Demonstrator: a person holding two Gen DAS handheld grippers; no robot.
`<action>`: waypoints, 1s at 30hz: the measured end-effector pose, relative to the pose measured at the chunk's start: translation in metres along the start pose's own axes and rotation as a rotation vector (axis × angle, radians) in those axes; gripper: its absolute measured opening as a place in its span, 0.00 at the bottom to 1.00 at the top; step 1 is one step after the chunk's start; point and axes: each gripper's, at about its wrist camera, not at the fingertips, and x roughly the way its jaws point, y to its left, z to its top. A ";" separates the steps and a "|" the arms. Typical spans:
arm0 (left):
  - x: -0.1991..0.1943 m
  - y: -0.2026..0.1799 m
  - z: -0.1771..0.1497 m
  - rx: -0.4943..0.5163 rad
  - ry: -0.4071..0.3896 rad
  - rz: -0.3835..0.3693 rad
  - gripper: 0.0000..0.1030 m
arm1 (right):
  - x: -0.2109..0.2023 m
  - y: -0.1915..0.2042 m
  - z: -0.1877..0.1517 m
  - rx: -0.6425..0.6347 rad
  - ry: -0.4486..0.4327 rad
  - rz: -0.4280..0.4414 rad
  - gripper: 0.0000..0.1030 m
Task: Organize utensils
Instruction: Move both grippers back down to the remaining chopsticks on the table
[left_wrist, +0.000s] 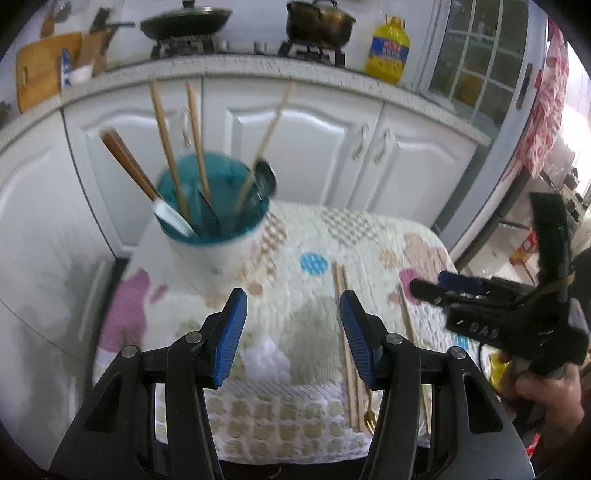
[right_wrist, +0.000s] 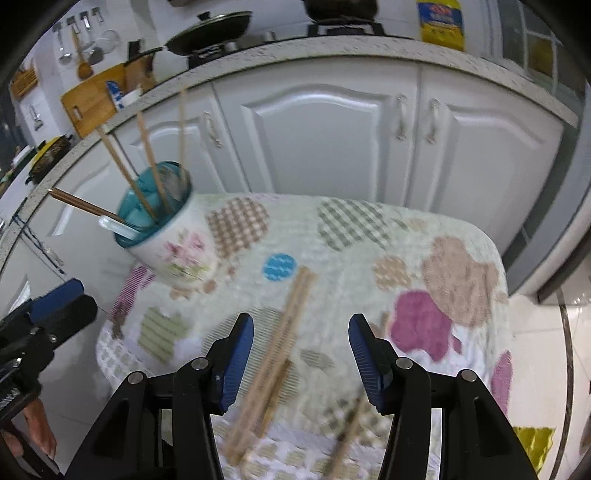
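A white floral cup with a teal inside (left_wrist: 218, 229) stands at the far left of the cloth-covered table (left_wrist: 369, 240); it also shows in the right wrist view (right_wrist: 166, 236). It holds several chopsticks (left_wrist: 164, 140), a brown-handled utensil (left_wrist: 129, 162) and a metal spoon (left_wrist: 264, 181). A pair of wooden chopsticks (left_wrist: 347, 343) and a gold fork (left_wrist: 369, 417) lie on the cloth; the pair also shows in the right wrist view (right_wrist: 273, 354). Another chopstick (right_wrist: 345, 439) lies to its right. My left gripper (left_wrist: 293, 339) is open and empty. My right gripper (right_wrist: 301, 362) is open above the chopsticks.
White cabinets (left_wrist: 295, 140) stand close behind the table, under a counter with a wok (left_wrist: 184, 22), a pot (left_wrist: 317, 22) and a yellow oil bottle (left_wrist: 388, 48). The right gripper (left_wrist: 428, 288) shows in the left wrist view at the table's right edge.
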 end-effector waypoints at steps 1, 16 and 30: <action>0.007 -0.001 -0.003 -0.001 0.018 -0.006 0.50 | 0.000 -0.008 -0.005 0.011 0.004 -0.017 0.50; 0.122 -0.017 -0.017 -0.053 0.271 -0.150 0.32 | 0.043 -0.076 -0.046 0.174 0.120 0.017 0.45; 0.192 -0.041 0.015 0.024 0.315 -0.087 0.20 | 0.076 -0.090 -0.033 0.223 0.182 0.081 0.35</action>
